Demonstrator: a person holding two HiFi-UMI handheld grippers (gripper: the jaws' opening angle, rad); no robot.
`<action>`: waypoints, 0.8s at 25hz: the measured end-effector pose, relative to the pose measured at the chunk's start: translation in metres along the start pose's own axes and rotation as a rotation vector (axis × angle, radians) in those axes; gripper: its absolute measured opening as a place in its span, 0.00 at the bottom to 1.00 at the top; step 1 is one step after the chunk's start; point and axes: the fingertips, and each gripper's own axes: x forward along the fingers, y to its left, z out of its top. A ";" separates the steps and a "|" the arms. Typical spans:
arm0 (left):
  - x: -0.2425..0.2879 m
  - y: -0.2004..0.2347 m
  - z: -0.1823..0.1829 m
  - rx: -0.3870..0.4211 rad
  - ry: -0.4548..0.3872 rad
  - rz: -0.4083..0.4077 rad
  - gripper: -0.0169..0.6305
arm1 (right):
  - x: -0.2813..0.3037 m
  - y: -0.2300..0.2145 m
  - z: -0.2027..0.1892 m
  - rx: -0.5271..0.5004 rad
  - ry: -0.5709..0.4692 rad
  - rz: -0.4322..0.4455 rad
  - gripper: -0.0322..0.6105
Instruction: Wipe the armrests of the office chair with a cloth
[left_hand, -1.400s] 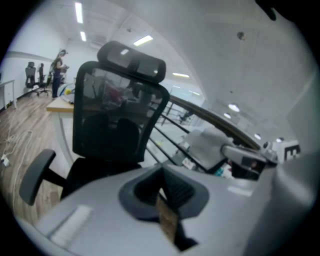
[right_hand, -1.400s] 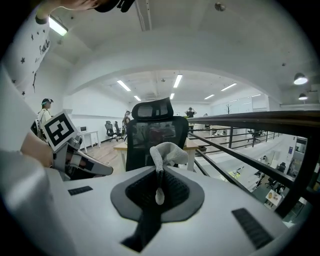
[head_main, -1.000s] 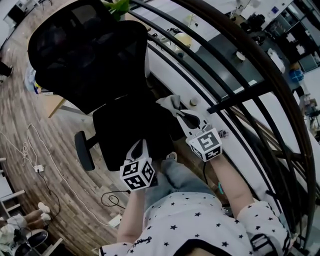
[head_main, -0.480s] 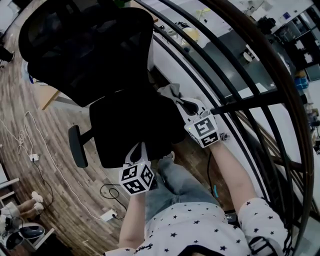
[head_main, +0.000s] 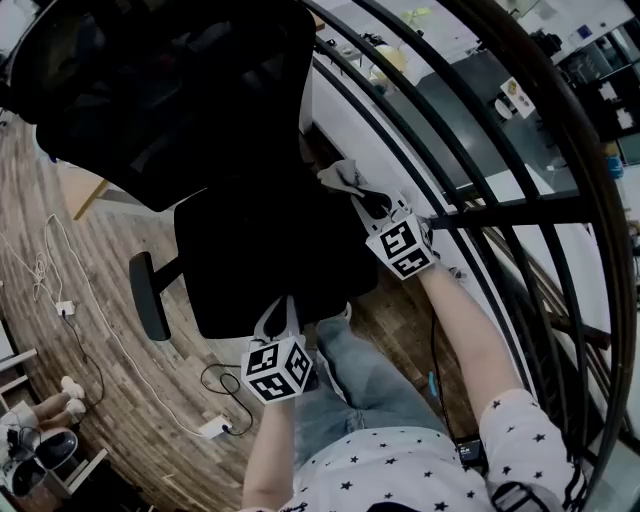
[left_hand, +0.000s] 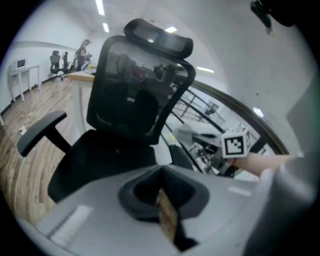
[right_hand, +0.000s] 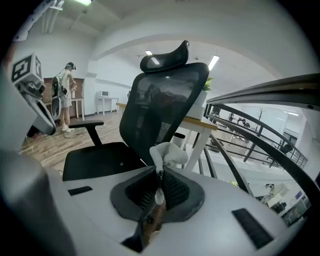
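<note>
A black office chair (head_main: 270, 255) with a mesh back (head_main: 170, 90) stands before me. Its left armrest (head_main: 147, 296) sticks out over the floor, and the same armrest (left_hand: 40, 131) shows in the left gripper view. My right gripper (head_main: 366, 202) hovers at the seat's right edge, shut on a crumpled grey cloth (head_main: 343, 176). In the right gripper view the cloth (right_hand: 168, 154) bunches above the closed jaws of the right gripper (right_hand: 159, 174). The right armrest is hidden under it. My left gripper (head_main: 283, 306) is near the seat's front edge, shut and holding nothing, as the left gripper (left_hand: 160, 176) shows.
A curved black railing (head_main: 480, 150) runs close along the chair's right side. White cables (head_main: 70, 300) and a power strip (head_main: 215, 428) lie on the wooden floor at left. A desk (right_hand: 200, 122) stands behind the chair. A person (right_hand: 65, 97) stands far off.
My right gripper has shifted slightly farther along the chair's right side with the cloth. The left gripper has dropped back a little toward me.
</note>
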 end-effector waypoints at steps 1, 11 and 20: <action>0.001 0.001 -0.002 0.000 0.006 0.001 0.03 | 0.006 0.001 -0.004 -0.015 0.010 0.007 0.09; 0.015 0.007 -0.012 0.004 0.036 0.001 0.03 | 0.038 0.007 -0.036 -0.080 0.094 0.043 0.09; 0.019 0.004 -0.022 -0.010 0.045 -0.001 0.03 | 0.043 0.023 -0.058 -0.073 0.135 0.087 0.09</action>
